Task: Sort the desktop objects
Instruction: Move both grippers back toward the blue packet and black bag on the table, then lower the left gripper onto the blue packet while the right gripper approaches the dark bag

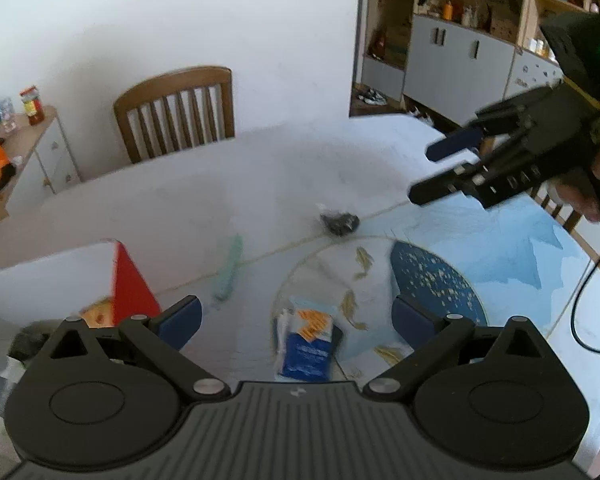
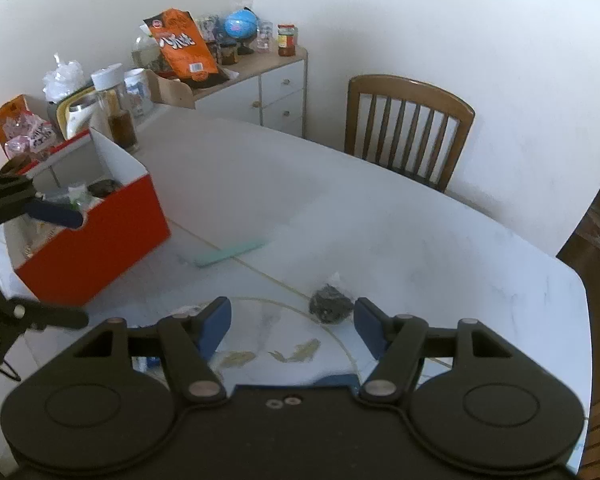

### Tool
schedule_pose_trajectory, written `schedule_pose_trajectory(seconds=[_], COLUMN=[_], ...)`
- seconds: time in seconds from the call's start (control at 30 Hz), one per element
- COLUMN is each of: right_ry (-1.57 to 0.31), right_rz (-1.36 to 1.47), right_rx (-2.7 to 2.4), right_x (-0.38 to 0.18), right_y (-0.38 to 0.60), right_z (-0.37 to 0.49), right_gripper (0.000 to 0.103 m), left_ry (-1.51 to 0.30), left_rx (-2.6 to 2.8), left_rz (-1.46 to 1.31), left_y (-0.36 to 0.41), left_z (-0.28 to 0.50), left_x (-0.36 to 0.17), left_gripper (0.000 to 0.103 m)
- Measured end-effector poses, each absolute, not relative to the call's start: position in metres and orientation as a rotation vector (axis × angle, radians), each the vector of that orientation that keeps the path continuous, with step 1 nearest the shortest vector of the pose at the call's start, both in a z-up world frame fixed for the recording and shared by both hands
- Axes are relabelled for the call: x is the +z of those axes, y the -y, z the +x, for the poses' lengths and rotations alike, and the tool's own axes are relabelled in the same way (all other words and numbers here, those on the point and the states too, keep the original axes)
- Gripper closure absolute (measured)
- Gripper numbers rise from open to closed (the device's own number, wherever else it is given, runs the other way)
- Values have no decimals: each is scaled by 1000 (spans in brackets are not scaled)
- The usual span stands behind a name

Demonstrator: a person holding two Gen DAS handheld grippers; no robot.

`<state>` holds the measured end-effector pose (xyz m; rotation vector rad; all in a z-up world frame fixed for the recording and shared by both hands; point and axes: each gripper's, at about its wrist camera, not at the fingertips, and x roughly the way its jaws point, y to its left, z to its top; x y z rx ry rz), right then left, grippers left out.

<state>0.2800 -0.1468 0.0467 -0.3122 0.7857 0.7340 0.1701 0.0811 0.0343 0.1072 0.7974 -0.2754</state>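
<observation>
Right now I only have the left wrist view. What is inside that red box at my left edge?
Observer: The right wrist view looks into the red box: it already holds several items, too jumbled to name.
Operator: Where is the dark bundle relative to the right gripper?
Observer: The dark bundle lies on the table just ahead of the right gripper, close to its right-hand finger; the jaws are open and empty.
Operator: Anything behind the box?
Observer: Yes, a brown jar with a white lid stands just behind it.
</observation>
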Motion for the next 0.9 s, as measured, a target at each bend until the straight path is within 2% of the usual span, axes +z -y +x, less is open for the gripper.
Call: schedule_pose_trajectory(seconds=[0.9], right_ry=[-875], right_rz=[-316], right_rx=[783], right_x=[-14], right_y=[139], right_z=[328], right_gripper=[35], left_ry=[-926], left_rx=[-292], left_rz=[135], left_y=[-45], left_z=[192], left_x=[-66], left_gripper=[1])
